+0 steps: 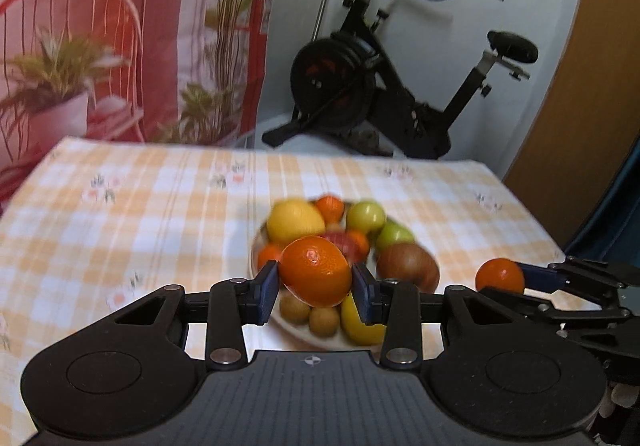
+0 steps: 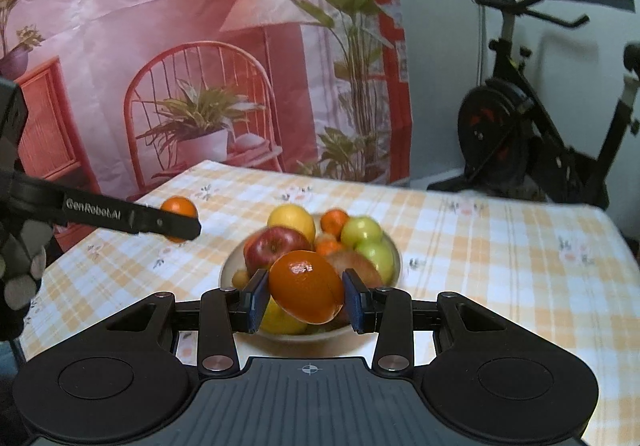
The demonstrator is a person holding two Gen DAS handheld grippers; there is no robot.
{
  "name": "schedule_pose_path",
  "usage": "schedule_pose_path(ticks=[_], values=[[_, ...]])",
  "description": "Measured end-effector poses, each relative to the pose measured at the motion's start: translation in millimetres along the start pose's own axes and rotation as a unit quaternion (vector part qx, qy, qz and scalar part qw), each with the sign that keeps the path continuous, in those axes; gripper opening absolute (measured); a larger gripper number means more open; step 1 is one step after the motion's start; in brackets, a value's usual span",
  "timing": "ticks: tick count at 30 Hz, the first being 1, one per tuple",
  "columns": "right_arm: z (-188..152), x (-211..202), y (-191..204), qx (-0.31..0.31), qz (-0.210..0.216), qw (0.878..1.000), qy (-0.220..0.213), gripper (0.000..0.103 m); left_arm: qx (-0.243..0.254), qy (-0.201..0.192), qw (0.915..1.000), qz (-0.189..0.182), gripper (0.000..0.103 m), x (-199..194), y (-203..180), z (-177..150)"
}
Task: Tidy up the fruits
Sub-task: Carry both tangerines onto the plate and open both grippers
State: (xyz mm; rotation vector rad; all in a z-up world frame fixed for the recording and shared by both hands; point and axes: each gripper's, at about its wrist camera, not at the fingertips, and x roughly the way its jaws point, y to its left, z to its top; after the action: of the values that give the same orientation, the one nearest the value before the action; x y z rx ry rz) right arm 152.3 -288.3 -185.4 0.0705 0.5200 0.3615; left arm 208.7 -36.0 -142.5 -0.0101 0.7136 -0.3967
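Observation:
In the left wrist view my left gripper [image 1: 315, 288] is shut on an orange [image 1: 314, 266], held above the near side of a white fruit bowl [image 1: 253, 258]. The bowl holds a lemon [image 1: 294, 220], green apples [image 1: 365, 216], a brown kiwi [image 1: 406, 266], small oranges and small brown fruits. At the right, my right gripper [image 1: 502, 281] is shut on a second orange [image 1: 496, 272]. In the right wrist view that gripper [image 2: 307, 298] clamps its orange [image 2: 302, 282] over the bowl [image 2: 396, 258], in front of a red apple [image 2: 272, 246]. The left gripper [image 2: 180, 224] shows at the left with its orange [image 2: 180, 208].
The bowl stands mid-table on an orange-and-white checked cloth [image 2: 500, 246]. A printed pink backdrop [image 2: 180, 46] hangs behind the table's far edge. An exercise bike [image 1: 380, 86] stands beyond it. A person's gloved hand [image 2: 20, 278] holds the left gripper.

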Motion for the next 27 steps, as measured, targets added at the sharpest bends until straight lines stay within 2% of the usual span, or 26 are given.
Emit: schedule_pose_path(ticks=[8, 16, 27], values=[[29, 16, -5, -0.022, -0.009, 1.000, -0.011, 0.036, 0.006, -0.021, 0.9997, -0.014, 0.041, 8, -2, 34], [42, 55, -17, -0.037, -0.011, 0.999, 0.009, 0.036, 0.039, 0.007, 0.9990, -0.022, 0.041, 50, -8, 55], [49, 126, -38, -0.030, 0.012, 0.998, 0.058, 0.036, 0.044, 0.065, 0.9960, -0.041, 0.041, 127, 2, 67]])
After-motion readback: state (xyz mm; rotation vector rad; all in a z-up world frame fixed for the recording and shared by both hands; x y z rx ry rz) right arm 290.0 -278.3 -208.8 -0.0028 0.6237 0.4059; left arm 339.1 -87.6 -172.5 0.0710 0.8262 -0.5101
